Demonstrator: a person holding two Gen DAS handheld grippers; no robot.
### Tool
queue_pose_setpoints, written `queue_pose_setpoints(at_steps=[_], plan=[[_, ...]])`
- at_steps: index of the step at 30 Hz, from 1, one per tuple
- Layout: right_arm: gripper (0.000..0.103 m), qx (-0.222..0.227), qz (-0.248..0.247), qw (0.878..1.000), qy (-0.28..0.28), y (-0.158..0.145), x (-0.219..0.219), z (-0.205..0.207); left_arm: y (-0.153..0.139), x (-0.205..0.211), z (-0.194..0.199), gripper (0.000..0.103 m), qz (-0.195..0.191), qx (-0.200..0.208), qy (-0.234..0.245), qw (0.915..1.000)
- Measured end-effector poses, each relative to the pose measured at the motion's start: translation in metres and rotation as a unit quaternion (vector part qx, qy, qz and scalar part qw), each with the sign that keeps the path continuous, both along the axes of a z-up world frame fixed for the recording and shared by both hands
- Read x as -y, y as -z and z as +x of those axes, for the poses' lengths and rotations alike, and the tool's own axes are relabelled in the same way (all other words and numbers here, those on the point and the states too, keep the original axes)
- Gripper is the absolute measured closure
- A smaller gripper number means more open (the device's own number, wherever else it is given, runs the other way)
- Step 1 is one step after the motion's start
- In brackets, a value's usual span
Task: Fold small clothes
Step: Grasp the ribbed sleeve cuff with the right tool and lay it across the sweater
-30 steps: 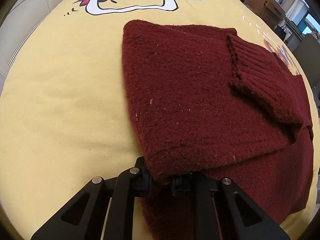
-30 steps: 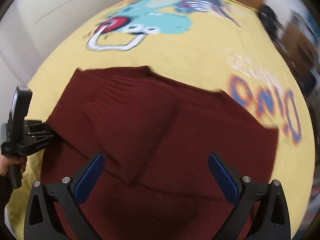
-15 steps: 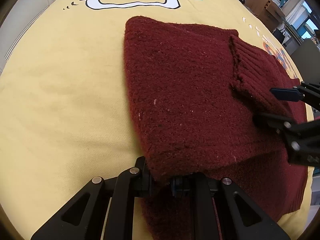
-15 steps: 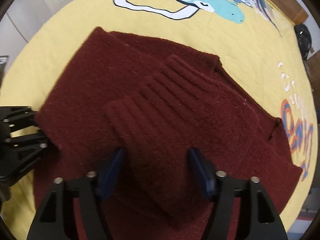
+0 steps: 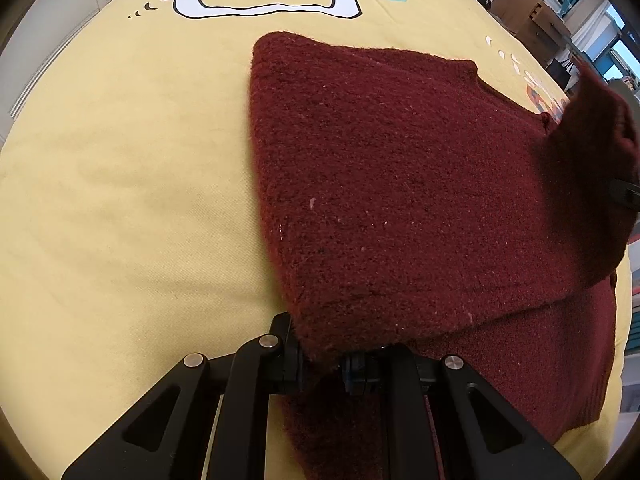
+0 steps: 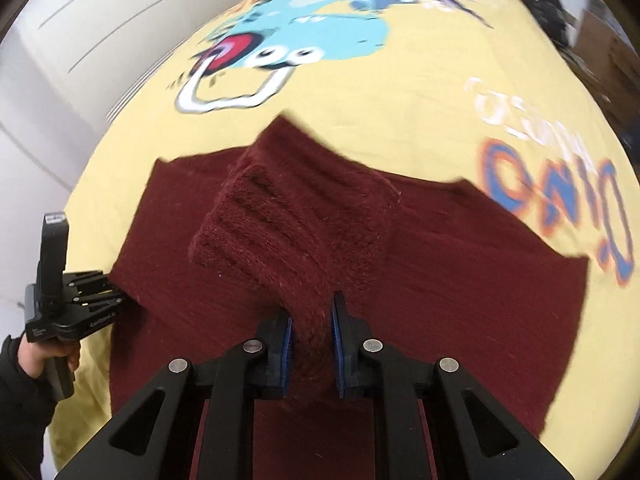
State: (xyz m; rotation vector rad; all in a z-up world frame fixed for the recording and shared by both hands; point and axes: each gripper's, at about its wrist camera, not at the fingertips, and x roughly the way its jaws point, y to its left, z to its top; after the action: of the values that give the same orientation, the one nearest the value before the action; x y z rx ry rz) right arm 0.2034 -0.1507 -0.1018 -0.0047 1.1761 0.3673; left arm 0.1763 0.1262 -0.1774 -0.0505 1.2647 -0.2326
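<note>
A yellow bedspread with a cartoon dinosaur print is filling both views. The right gripper is pinching the ribbed sleeve between its blue pads, holding it raised above the maroon sweater. The left gripper is clamping the folded sweater's near edge, its tips buried in the knit. The sweater is lying spread across the bedspread between the two grippers.
</note>
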Motion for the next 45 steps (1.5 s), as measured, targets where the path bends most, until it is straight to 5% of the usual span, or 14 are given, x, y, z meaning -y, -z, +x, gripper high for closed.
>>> queue_pose_setpoints(at_steps=[8, 13, 15, 17, 21, 25, 34, 36, 40, 45], plan=[[0.087, -0.051, 0.045, 0.995, 0.068, 0.032, 0.057, -0.013, -0.001, 0.002, -0.002, 0.092, 0.010, 0.000, -0.005, 0.9999], [0.081, -0.068, 0.027, 0.993, 0.089, 0.051, 0.071, -0.018, -0.002, 0.004, -0.004, 0.092, 0.014, -0.001, -0.005, 0.9999], [0.072, -0.073, 0.018, 0.992, 0.105, 0.055, 0.081, -0.021, -0.001, 0.007, -0.001, 0.092, 0.016, -0.001, -0.004, 0.9999], [0.051, -0.077, 0.000, 0.990, 0.114, 0.057, 0.091, -0.025, 0.000, 0.008, 0.000, 0.092, 0.016, -0.001, -0.004, 0.9999], [0.043, -0.066, -0.025, 0.988, 0.135, 0.044, 0.111, -0.032, 0.001, 0.011, 0.002, 0.092, 0.015, 0.000, -0.006, 0.9999], [0.022, -0.050, -0.012, 0.987, 0.152, 0.026, 0.123, -0.021, 0.002, 0.011, 0.002, 0.092, 0.015, 0.001, -0.008, 0.9999], [0.022, -0.120, -0.058, 0.985, 0.106, 0.075, 0.093, 0.019, -0.003, 0.017, -0.012, 0.091, 0.025, 0.011, -0.013, 0.9996], [0.025, -0.116, -0.056, 0.984, 0.120, 0.073, 0.090, 0.017, -0.003, 0.019, -0.014, 0.091, 0.027, 0.012, -0.014, 0.9995], [0.081, -0.103, -0.048, 0.989, 0.100, 0.063, 0.080, 0.010, -0.008, 0.030, -0.023, 0.091, 0.052, 0.023, -0.015, 0.9983], [0.084, -0.072, -0.045, 0.991, 0.105, 0.045, 0.085, 0.003, -0.015, 0.041, -0.032, 0.091, 0.064, 0.033, -0.014, 0.9973]])
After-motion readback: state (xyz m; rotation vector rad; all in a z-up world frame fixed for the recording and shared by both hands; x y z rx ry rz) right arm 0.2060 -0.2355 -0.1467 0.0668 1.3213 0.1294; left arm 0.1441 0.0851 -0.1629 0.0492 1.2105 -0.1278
